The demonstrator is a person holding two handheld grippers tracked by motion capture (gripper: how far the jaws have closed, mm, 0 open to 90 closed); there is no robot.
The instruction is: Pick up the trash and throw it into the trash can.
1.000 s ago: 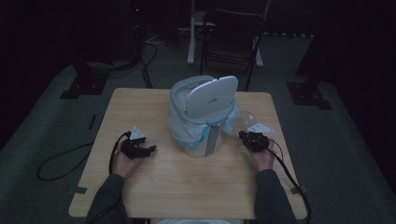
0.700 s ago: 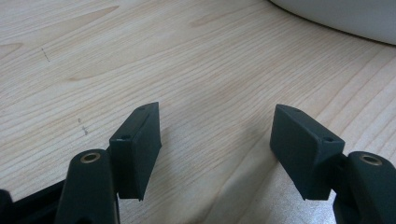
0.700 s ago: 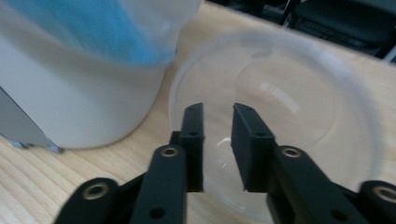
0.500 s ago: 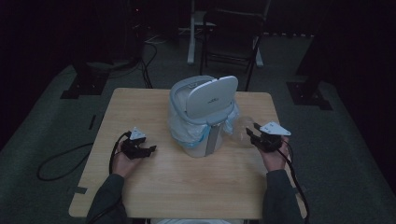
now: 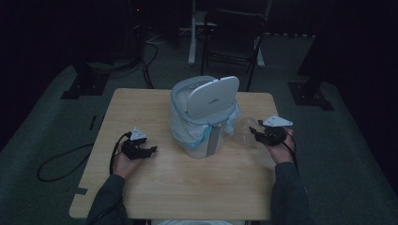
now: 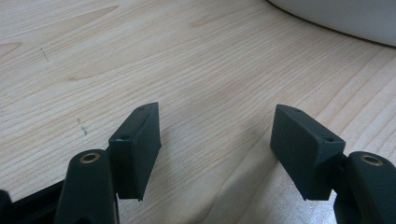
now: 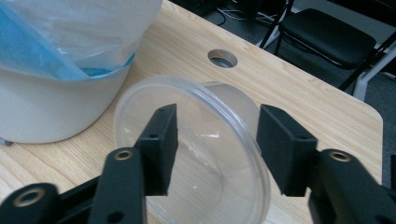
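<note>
A white lidded bin [image 5: 204, 117] lined with a clear and blue bag [image 7: 56, 42] stands mid-table, its lid [image 5: 211, 96] raised. To its right a clear plastic bowl [image 5: 244, 132] lies on its side, mouth toward my right gripper [image 5: 257, 132]. That gripper's jaws have just been opening. In the right gripper view the bowl [image 7: 215, 154] sits just past the tips of the right gripper [image 7: 217, 116], and the pads do not press on it. My left gripper [image 5: 151, 151] rests open on the bare wood left of the bin, and the left gripper view shows nothing between the jaws of the left gripper [image 6: 217, 116].
The wooden table [image 5: 187, 187] has a round cable hole [image 7: 222, 58] near its far right corner. A dark chair [image 5: 234, 28] stands behind the table. A cable [image 5: 61, 164] loops on the floor to the left. Bare wood lies in front of the bin.
My right gripper has drawn back to the right and risen a little from beside the bin, and its jaws have spread. The left gripper has stayed put.
</note>
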